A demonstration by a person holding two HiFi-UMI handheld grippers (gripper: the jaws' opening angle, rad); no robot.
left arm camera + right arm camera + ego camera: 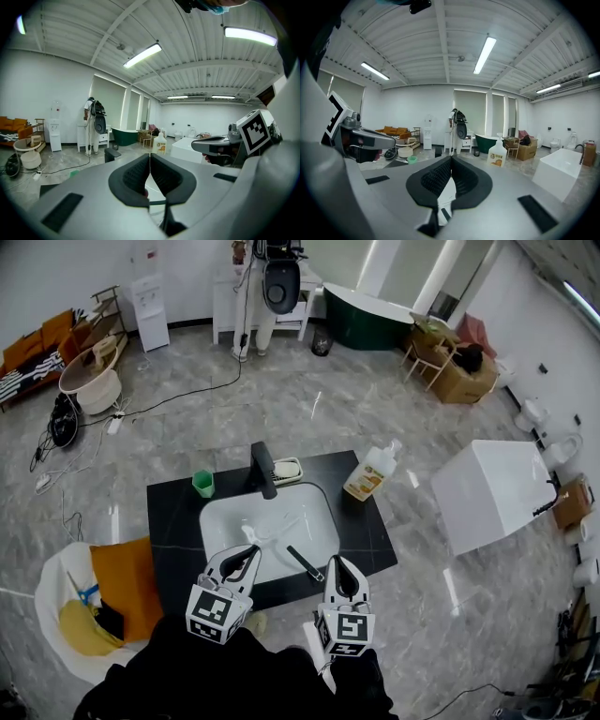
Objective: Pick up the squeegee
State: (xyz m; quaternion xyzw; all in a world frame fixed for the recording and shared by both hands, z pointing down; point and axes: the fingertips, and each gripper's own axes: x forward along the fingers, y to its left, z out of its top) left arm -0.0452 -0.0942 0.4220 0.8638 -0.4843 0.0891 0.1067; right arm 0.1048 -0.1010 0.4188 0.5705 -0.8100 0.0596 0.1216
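The squeegee (306,563), with a black handle and a pale blade, lies in the white sink (225,521), its handle toward the front right. My left gripper (246,554) hovers over the sink's front edge, just left of the handle, with its jaws shut and empty. My right gripper (339,565) is level with it, just right of the handle's end, also shut and empty. In the left gripper view the left gripper (149,155) has its pads meeting. The right gripper (451,160) looks the same in the right gripper view. My own jaws hide most of the squeegee in both gripper views.
The sink sits in a black countertop (173,512) with a black faucet (263,470), a green cup (203,484), a soap dish (287,470) and a soap bottle (371,472). A white basket (56,601) stands at the left and a white cabinet (492,488) at the right.
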